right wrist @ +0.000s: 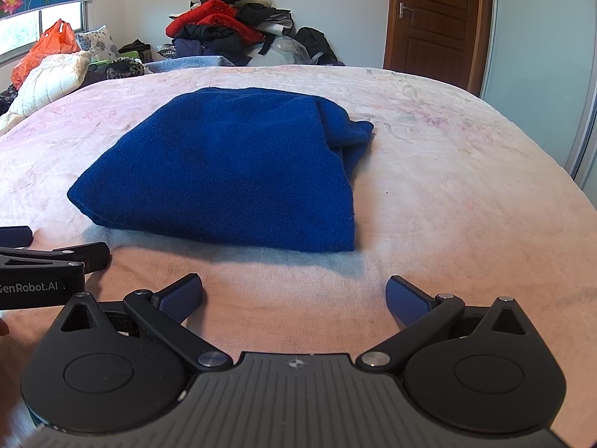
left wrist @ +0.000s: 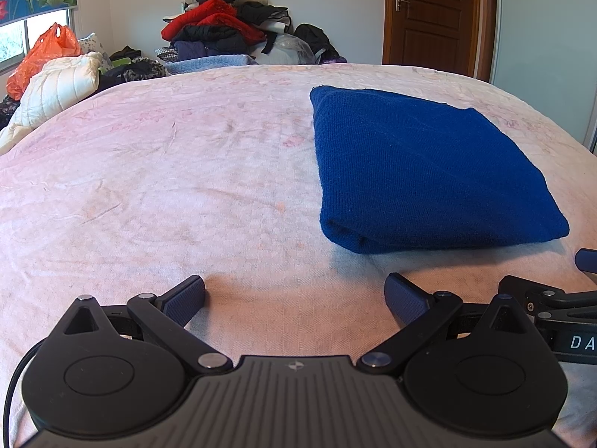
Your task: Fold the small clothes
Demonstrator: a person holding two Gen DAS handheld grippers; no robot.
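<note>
Folded dark-blue knit garment (left wrist: 421,171) lies flat on the pale pink, faintly patterned bedspread (left wrist: 168,186), sitting right of centre in the left wrist view and left of centre in the right wrist view (right wrist: 231,171). Near edge is a rounded fold; in the right wrist view a bunched bit of the same blue fabric pokes out at the far right corner, toward the upper middle of the frame. Left gripper (left wrist: 294,295), black with blue ribbed pads, fills the bottom of its own frame, jaws spread wide, nothing between them but bare bedspread (right wrist: 466,186); its tips sit just short of the garment's near edge, not touching it. Right gripper (right wrist: 294,295), same build, likewise spread wide and holding nothing, tips near the garment's front edge but apart from it. Each tool shows in the other's view: the right gripper's black linkage and a blue pad at the lower right edge of the left wrist frame (left wrist: 552,298), the left gripper's arm with white lettering at the lower left edge of the right wrist frame (right wrist: 44,272). Upper middle of both frames: heap of red, black and dark clothes (left wrist: 227,22) against the wall. Upper left: orange plastic bag (left wrist: 41,56) and cream quilted jacket (left wrist: 59,89). Upper right: brown wooden door (left wrist: 433,15) with metal handle.
</note>
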